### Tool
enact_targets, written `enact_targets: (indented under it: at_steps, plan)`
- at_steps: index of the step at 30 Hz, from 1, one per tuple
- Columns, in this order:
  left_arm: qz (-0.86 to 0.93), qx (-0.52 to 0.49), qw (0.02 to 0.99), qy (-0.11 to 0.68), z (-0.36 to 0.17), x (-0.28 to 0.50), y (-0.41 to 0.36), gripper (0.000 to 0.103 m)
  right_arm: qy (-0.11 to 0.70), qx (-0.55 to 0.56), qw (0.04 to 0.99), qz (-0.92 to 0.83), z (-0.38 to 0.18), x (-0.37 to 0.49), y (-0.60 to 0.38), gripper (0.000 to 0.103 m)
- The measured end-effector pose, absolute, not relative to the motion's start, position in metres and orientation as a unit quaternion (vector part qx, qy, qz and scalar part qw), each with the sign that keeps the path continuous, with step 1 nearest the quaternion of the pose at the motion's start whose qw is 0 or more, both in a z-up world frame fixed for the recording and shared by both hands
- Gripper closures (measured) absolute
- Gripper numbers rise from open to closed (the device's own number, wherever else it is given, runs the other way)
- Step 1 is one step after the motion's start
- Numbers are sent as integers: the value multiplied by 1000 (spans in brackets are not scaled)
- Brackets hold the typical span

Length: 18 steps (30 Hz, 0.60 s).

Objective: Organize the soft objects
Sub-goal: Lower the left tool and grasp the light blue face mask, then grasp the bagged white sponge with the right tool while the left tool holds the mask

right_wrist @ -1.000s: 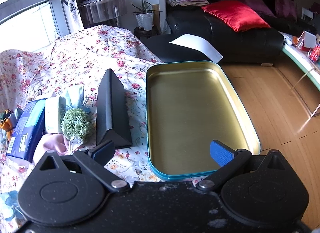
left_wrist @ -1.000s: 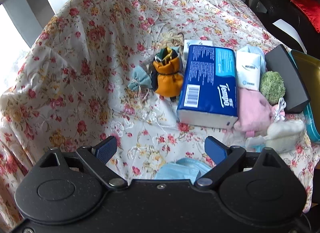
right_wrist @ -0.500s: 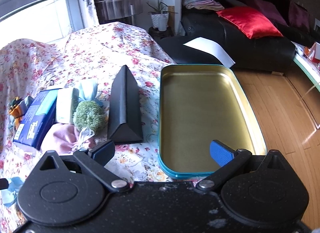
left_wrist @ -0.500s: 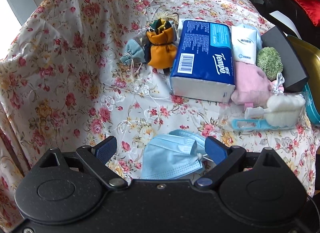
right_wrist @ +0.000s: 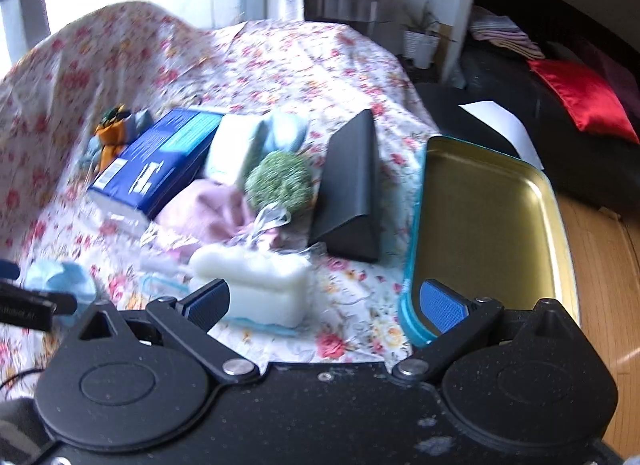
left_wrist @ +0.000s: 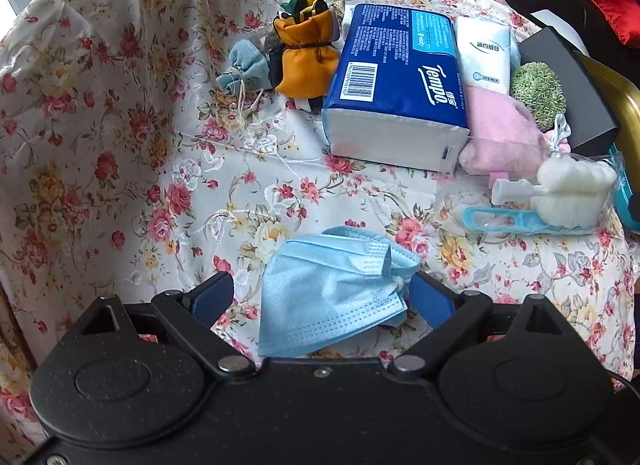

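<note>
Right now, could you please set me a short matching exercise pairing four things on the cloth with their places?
Things:
1. face mask
2. tissue pack
3. green ball
4. tin tray

Places:
A. empty, at the cloth's right edge, beyond the black case
B. between the open fingers of the left gripper
C. beside the orange pouch
D. against the black case, above the pink cloth

Pairs: 1-B, 2-C, 3-D, 4-A
</note>
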<state>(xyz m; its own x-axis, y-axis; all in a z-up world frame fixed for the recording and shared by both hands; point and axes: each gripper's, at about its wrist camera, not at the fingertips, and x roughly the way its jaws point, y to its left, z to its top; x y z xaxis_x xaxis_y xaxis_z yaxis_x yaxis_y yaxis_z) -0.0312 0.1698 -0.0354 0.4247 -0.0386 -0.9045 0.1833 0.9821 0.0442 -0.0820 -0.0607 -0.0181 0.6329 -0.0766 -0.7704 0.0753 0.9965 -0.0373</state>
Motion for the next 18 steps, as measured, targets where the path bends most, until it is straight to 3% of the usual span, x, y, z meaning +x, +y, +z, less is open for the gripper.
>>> enact_targets:
  at_steps: [6, 13, 18]
  plan:
    - [-73, 54, 840, 534, -39, -26, 169, 12, 433, 6, 901, -33, -17, -83, -64, 1]
    - [-94, 34, 838, 537, -40, -21, 170, 34, 459, 13, 888, -19, -26, -71, -58, 1]
    - [-95, 20, 838, 536, -40, -17, 173, 36, 476, 6, 879, -12, -33, -62, -50, 1]
